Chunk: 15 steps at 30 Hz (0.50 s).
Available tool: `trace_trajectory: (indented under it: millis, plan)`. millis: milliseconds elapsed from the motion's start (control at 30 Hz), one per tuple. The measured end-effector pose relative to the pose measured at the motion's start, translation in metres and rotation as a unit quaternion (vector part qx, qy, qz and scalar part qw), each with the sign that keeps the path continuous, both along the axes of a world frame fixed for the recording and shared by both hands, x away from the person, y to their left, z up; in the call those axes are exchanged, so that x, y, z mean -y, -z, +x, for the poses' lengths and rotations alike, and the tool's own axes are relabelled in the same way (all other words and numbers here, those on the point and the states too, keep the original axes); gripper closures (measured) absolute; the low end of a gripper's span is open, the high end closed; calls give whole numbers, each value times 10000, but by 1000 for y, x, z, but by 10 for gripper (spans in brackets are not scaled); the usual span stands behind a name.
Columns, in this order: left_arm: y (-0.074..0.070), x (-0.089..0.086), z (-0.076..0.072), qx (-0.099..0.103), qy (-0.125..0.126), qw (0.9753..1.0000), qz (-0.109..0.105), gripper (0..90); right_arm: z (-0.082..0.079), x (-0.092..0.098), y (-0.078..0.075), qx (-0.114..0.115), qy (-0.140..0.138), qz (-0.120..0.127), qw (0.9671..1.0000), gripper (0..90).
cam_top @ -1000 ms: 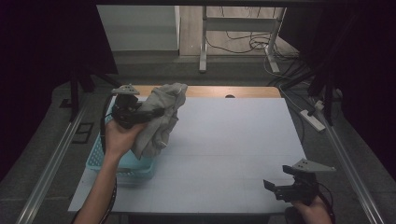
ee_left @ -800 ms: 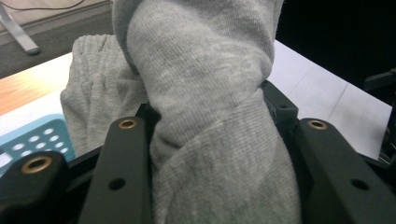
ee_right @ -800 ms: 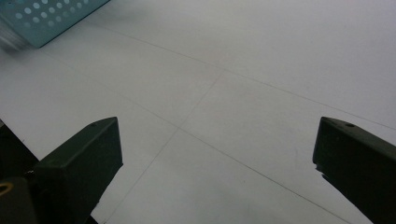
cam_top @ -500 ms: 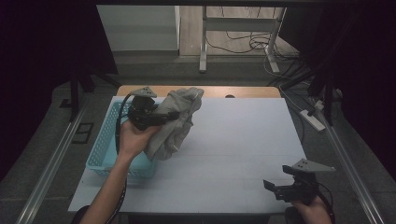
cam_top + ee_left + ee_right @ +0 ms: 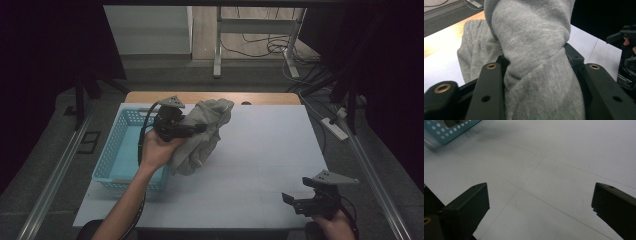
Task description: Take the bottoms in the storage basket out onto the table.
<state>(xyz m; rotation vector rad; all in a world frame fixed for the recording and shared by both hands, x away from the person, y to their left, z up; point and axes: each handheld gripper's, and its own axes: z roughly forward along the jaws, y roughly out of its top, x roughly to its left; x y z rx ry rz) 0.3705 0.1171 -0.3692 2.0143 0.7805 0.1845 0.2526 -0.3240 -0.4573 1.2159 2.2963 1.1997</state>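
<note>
the grey cloth [image 5: 202, 135] is clamped in the left gripper [image 5: 176, 124], held above the table [image 5: 260, 165] beside the basket [image 5: 117, 150] (soft, limp, best gripped where bunched). the right gripper [image 5: 312, 200] is held apart.

Your left tongs [image 5: 537, 82] are closed on the grey garment [image 5: 536, 50], whose folds bury their tips and run off the top and bottom edges of the left gripper view. In the high view your left hand [image 5: 157, 150] hides the cloth's near-left part and the blue basket's [image 5: 115, 165] right wall. In the right gripper view that basket [image 5: 451, 128] is cut off at the far-left corner and blurred.
</note>
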Motion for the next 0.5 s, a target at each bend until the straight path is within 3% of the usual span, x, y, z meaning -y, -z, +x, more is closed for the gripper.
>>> trace_trajectory:
  millis: [500]
  plan:
    - [16, 31, 4, 27, 250, 9996, 117, 546, 0, 0, 0, -28, 3, 5, 10000, 18]
